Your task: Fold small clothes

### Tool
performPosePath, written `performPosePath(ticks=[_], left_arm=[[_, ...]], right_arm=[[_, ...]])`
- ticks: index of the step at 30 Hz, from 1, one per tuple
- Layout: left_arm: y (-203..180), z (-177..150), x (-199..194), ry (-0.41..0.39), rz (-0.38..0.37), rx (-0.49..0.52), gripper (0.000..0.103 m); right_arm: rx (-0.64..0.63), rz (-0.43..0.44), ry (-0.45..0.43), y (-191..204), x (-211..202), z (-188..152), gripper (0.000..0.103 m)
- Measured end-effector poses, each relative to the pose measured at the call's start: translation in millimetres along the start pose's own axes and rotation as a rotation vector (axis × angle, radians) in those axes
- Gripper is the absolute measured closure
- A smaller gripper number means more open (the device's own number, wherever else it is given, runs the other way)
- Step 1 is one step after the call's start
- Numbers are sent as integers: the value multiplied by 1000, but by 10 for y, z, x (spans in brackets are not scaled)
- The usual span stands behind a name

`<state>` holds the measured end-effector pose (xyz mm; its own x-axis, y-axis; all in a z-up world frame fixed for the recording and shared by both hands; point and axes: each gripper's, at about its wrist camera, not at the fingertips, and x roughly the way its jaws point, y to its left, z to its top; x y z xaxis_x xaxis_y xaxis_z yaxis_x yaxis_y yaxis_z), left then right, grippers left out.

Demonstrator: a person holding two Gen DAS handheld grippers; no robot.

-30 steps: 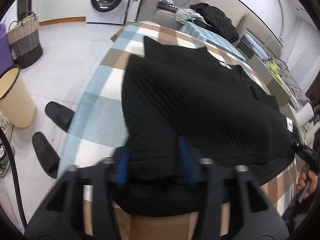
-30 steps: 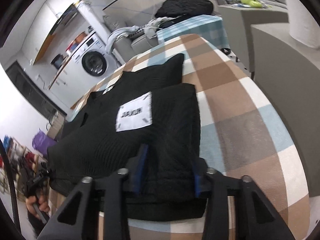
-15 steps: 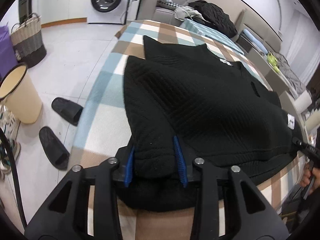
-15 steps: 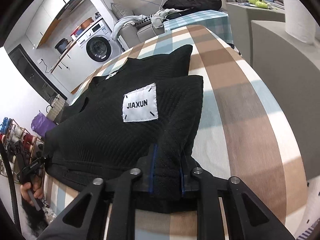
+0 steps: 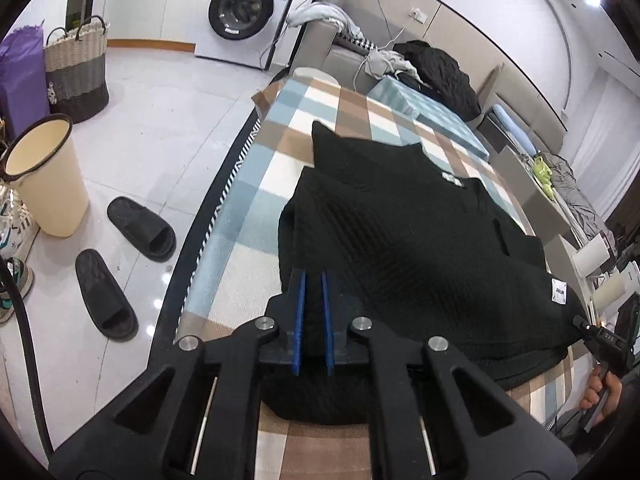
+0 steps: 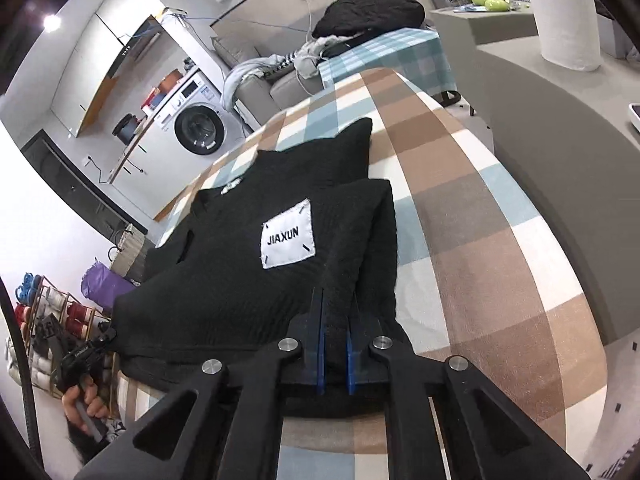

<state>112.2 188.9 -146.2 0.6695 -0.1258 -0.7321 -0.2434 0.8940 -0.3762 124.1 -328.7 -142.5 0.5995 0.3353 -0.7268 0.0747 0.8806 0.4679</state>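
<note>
A black knitted garment (image 5: 420, 248) with a white JIAXUN patch (image 6: 288, 234) lies folded on the checked tabletop (image 5: 256, 200). My left gripper (image 5: 313, 280) is shut on the garment's near left corner and holds the fold a little above the table. My right gripper (image 6: 335, 300) is shut on the near right corner in the same way. The garment (image 6: 248, 280) hangs taut between the two grippers. The right gripper's tip shows in the left wrist view (image 5: 588, 326), and the left gripper's tip shows in the right wrist view (image 6: 106, 336).
Left of the table are two black slippers (image 5: 120, 264), a cream bin (image 5: 48, 184) and a woven basket (image 5: 76, 76). A washing machine (image 5: 244, 12) stands at the back. A sofa with dark clothes (image 6: 368, 12) is behind the table. A grey counter (image 6: 560, 92) with a paper roll lies right.
Both grippers have closed on the garment's near corners and lifted the fold; the jaws went from wide to nearly together. The garment edge has risen off the table.
</note>
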Motion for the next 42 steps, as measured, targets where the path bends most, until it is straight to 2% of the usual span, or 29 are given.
performPosePath(ticks=[4, 10, 16, 20, 22, 23, 24, 25, 26, 27, 29, 30, 34, 38, 42], left_arm=[[-110, 169, -79, -47, -22, 23, 99], [-316, 585, -90, -113, -47, 61, 99], [-399, 1116, 246, -119, -35, 74, 99], [-371, 1463, 601, -113, -22, 44, 99], [-336, 1602, 814, -89, -3, 17, 98], [-299, 1662, 915, -77, 11, -7, 92], [-264, 1696, 995, -63, 19, -23, 86], [-238, 1718, 1053, -45, 24, -33, 72], [-218, 1734, 1082, -37, 26, -39, 65], [-205, 1718, 1092, -43, 25, -37, 63], [-198, 1691, 1087, -52, 19, -14, 49], [-197, 1667, 1084, -51, 20, -5, 47], [-195, 1516, 1041, -29, 4, 25, 46], [-191, 1316, 918, -21, 43, 58, 46], [-246, 1122, 850, 1, 76, 120, 46]], right_arm=[[7, 73, -42, 94, -90, 146, 97], [88, 184, -126, 172, -57, 637, 97], [211, 164, -179, 96, 335, 1196, 97], [291, 86, -170, -19, 756, 1521, 97], [308, 29, -145, -92, 924, 1620, 88], [316, 11, -138, -144, 977, 1653, 74], [328, -18, -143, -198, 993, 1669, 65], [336, -32, -156, -253, 980, 1666, 55], [328, -36, -162, -286, 959, 1666, 55], [319, -47, -158, -325, 919, 1663, 55], [292, -81, -165, -367, 834, 1642, 54], [261, -99, -161, -368, 809, 1628, 53], [151, -150, -96, -300, 863, 1537, 53], [69, -173, -43, -136, 991, 1420, 52], [4, -125, -10, 92, 1059, 1300, 53]])
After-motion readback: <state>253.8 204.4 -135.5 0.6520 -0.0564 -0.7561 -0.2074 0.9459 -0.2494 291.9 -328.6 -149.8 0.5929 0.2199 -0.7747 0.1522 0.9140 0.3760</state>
